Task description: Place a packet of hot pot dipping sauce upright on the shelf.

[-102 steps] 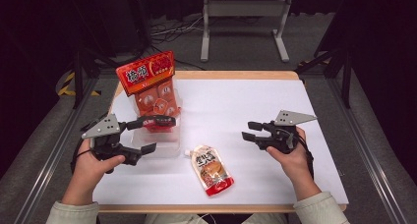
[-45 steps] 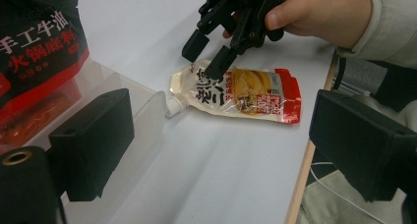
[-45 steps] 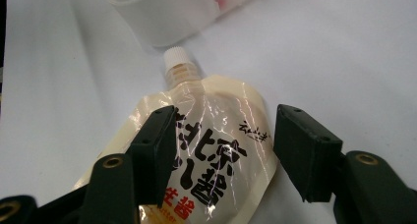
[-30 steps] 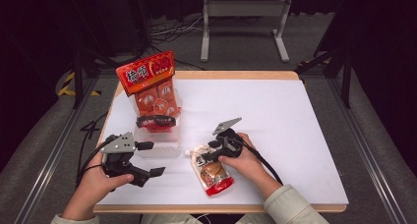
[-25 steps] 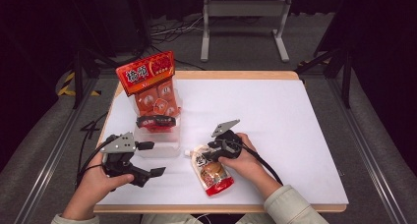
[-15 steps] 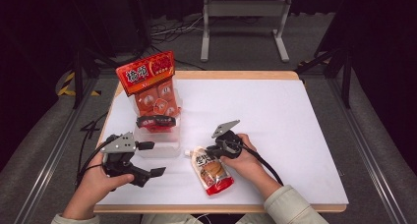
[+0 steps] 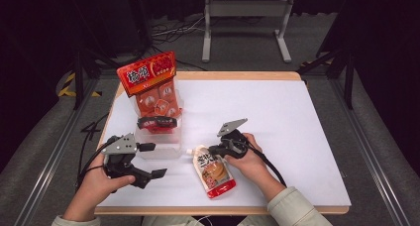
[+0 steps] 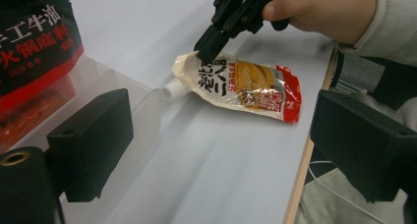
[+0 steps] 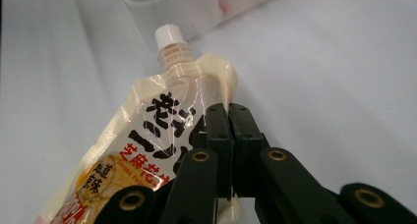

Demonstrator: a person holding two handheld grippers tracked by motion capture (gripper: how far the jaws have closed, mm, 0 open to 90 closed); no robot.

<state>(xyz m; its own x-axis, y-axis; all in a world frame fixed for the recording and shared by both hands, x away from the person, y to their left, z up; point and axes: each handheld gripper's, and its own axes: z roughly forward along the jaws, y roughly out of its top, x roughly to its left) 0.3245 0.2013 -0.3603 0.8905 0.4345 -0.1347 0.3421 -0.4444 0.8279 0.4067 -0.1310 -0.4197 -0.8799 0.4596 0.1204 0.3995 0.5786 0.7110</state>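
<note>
On a white table point(image 7: 297, 137), the right gripper point(image 7: 214, 149) pinches the top corner of a spouted sauce pouch point(image 7: 214, 172) lying flat beside a clear bin point(image 7: 158, 149) (the left gripper point(image 7: 151, 161) waits spread); lifting slowly should keep the thin edge from slipping.

The pouch point(image 9: 147, 150) runs off the bottom-left frame edge.

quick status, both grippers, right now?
Left gripper: open, holding nothing.
Right gripper: shut on the edge of the cream and red spouted sauce pouch, which lies on the white table.
</note>
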